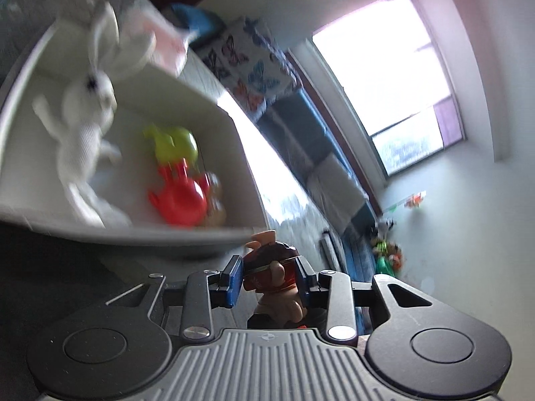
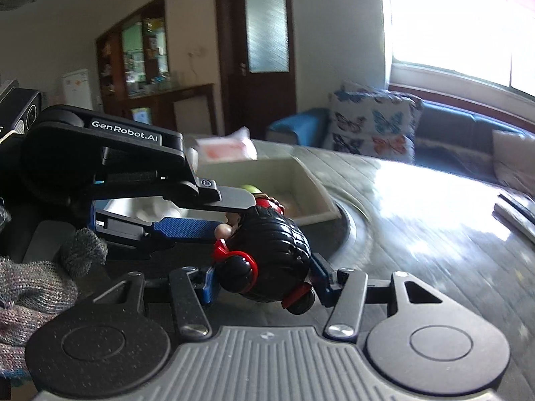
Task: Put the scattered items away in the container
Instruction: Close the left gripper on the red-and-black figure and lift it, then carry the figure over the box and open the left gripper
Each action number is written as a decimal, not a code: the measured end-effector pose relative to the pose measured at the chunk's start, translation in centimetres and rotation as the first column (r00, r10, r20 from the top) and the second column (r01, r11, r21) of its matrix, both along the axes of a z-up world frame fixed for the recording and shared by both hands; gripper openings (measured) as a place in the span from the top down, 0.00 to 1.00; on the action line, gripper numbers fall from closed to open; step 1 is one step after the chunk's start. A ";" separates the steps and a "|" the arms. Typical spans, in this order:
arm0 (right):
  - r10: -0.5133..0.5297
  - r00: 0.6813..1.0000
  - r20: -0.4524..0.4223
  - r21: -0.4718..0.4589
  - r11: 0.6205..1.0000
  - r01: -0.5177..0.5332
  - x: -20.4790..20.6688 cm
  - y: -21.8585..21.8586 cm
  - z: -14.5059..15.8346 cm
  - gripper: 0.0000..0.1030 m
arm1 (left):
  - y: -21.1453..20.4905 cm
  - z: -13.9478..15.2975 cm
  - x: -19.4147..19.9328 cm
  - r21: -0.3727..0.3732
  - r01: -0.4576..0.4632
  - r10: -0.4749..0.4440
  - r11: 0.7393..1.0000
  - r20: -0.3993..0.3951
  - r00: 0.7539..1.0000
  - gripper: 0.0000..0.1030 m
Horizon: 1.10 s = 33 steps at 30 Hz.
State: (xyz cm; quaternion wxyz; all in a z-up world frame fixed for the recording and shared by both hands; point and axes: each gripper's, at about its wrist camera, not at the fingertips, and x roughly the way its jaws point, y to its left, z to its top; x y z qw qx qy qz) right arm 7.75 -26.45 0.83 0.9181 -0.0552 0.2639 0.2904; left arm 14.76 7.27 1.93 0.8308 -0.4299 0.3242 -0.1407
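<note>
Nearest my right lens, the right gripper has its fingers clamped on a black, red-trimmed figure; my left gripper likewise pinches one small brown figurine, so I judge both are mid-carry. The white container lies at eleven o'clock, holding one white rabbit, one green toy and one red toy; next I must bring each gripper over its rim and release.

Left gripper jaws clamped on toy; right gripper jaws likewise clamped; grippers close together.

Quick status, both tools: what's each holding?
Left tool: closed on a small brown toy figure.
Right tool: closed on a black-and-red toy.
</note>
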 end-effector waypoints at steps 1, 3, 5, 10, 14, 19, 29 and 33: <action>0.011 1.000 0.002 0.006 1.000 -0.011 0.3 0.5 0.2 0.48 | 0.7 0.3 0.1 0.005 -0.017 0.017 1.000 0.006 1.000 0.66; 0.039 0.999 0.004 0.017 0.999 -0.039 1.1 1.8 0.6 0.48 | 1.8 0.6 0.6 0.017 -0.048 0.048 0.999 0.018 0.999 0.66; 0.066 0.998 0.004 0.026 0.997 -0.066 2.3 3.5 0.9 0.48 | 3.1 0.8 1.3 0.024 -0.079 0.078 0.997 0.021 0.997 0.66; 0.116 0.993 -0.030 0.042 0.992 -0.115 5.6 7.1 0.7 0.48 | 5.6 0.8 3.9 0.067 -0.141 0.141 0.988 0.007 0.990 0.66; 0.143 0.986 -0.083 0.054 0.989 -0.139 7.9 9.1 -0.3 0.48 | 7.1 0.2 5.6 0.102 -0.166 0.169 0.981 -0.020 0.985 0.66; 0.158 0.978 -0.138 0.059 0.987 -0.151 10.0 10.4 -1.7 0.48 | 8.1 -0.9 7.0 0.126 -0.181 0.189 0.975 -0.057 0.980 0.66; 0.172 0.965 -0.198 -0.004 0.984 -0.176 10.7 11.9 -4.4 0.47 | 8.1 -2.5 7.5 0.191 -0.173 0.195 0.966 -0.106 0.975 0.66; 0.178 0.963 -0.202 -0.035 0.981 -0.189 10.7 12.5 -4.8 0.47 | 7.5 -2.2 7.4 0.218 -0.161 0.187 0.962 -0.103 0.977 0.66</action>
